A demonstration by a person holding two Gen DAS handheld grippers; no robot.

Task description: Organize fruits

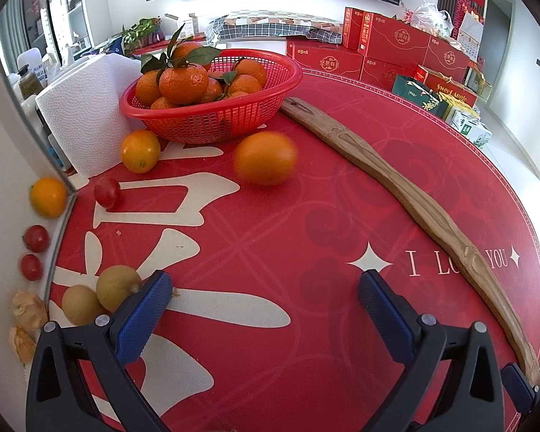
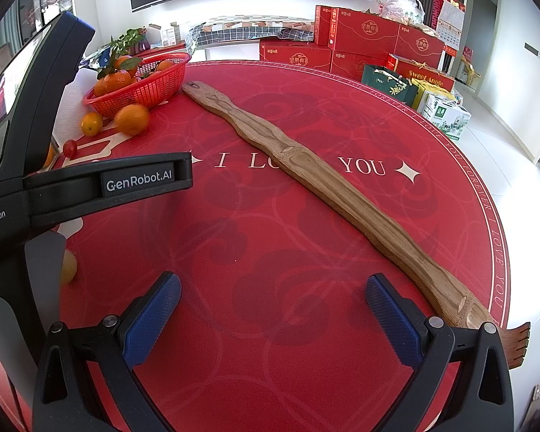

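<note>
While both claws hang wide open and empty over the red table, the fruit lies loose to the left.

Just beside the left claw and its left pad sit two tan round fruits, possibly longans, though the pad partly hides one. Farther out lie a cherry tomato, a small yellow-orange citrus and a blurred orange, the last two just in front of the red basket heaped with leafy mandarins. A paper towel roll stands left of the basket. The right claw hovers over bare cloth near the comb-toothed end of a long wooden backscratcher lying diagonally across the table.
</note>
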